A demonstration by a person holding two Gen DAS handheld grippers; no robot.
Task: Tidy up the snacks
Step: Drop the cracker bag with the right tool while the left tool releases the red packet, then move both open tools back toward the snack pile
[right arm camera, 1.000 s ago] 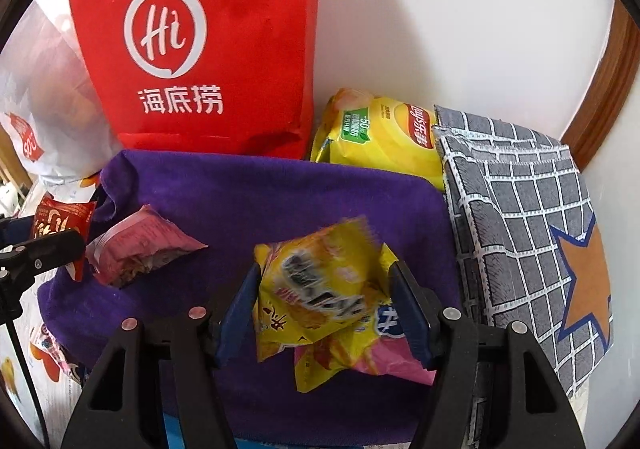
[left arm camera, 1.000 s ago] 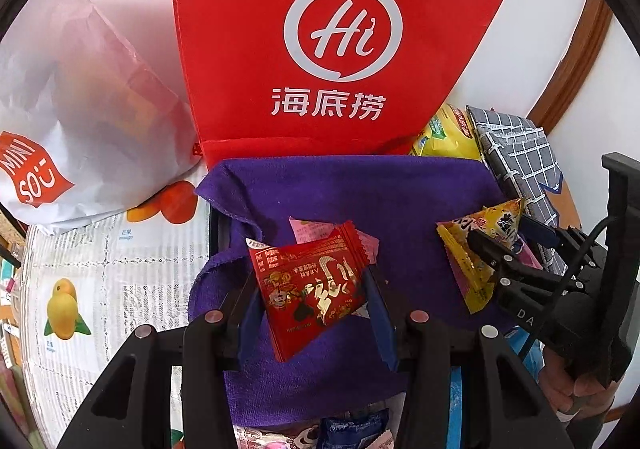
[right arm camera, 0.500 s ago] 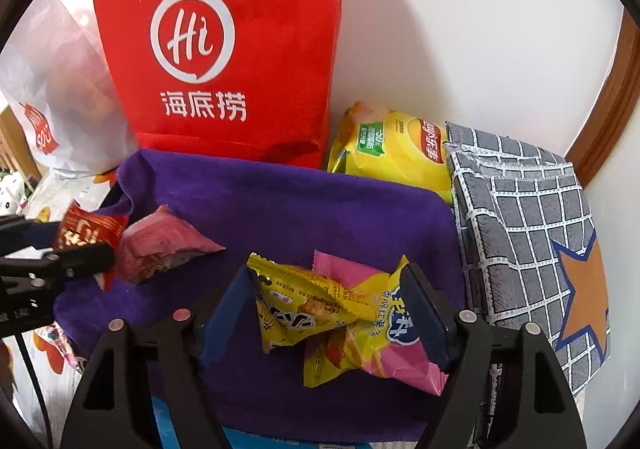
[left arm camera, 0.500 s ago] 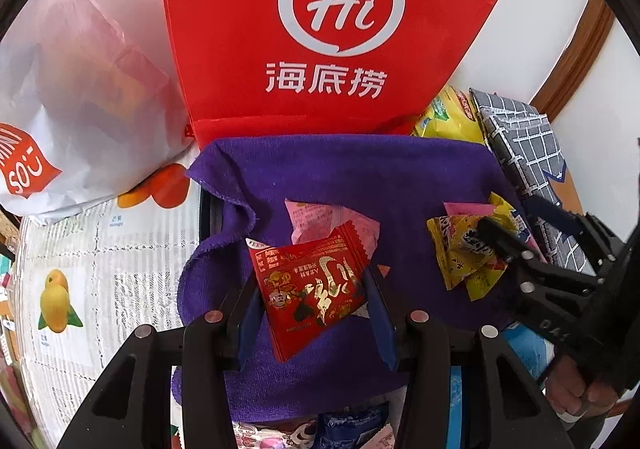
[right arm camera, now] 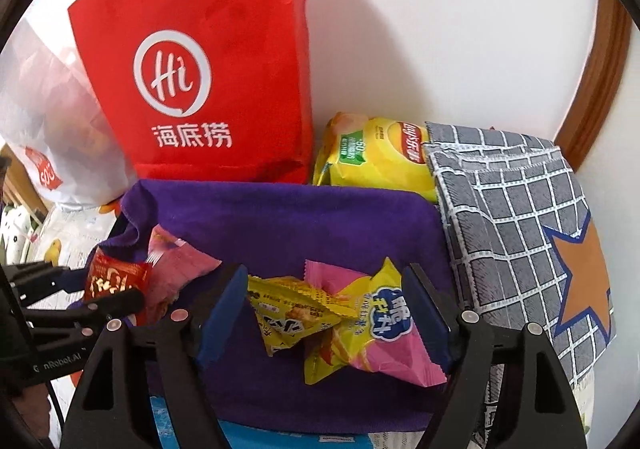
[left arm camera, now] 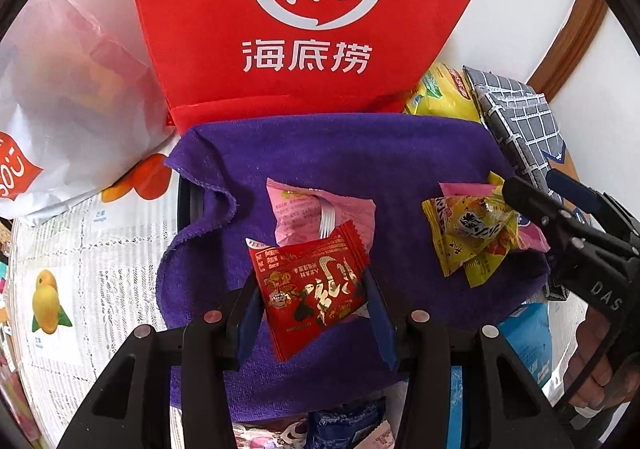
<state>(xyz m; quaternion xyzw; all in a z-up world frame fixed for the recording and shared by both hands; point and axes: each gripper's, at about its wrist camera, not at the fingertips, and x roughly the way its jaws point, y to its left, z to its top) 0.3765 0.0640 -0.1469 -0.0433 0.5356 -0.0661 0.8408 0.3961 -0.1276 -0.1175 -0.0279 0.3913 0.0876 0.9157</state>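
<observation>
1. Purple towel point(left arm camera: 340, 153): spread flat as the surface that carries the loose snacks; its far edge lies against a red bag point(left arm camera: 316, 21) printed with a white "Hi" logo.
2. Left gripper point(left arm camera: 312, 313): clenched on a red packet point(left arm camera: 310, 289), both pads pressing its sides, near the towel's near edge.
3. Pink packet point(left arm camera: 316, 209): lying on the towel just beyond the red packet, partly overlapped by it.
4. Right gripper point(right arm camera: 326, 309): released; its jaws have just been opening and stand clear on both sides of a yellow packet point(right arm camera: 288, 313), which rests on the towel between them.
5. Pink-and-yellow packet point(right arm camera: 376, 333): under and touching the yellow packet, toward the towel's right edge.
6. Yellow chip bag point(right arm camera: 376, 157): beyond the towel's far right corner, against the wall.
7. Grey checked cloth point(right arm camera: 516, 217): along the towel's right edge.
8. White plastic bag point(left arm camera: 68, 109): beyond the towel's far left corner.
</observation>
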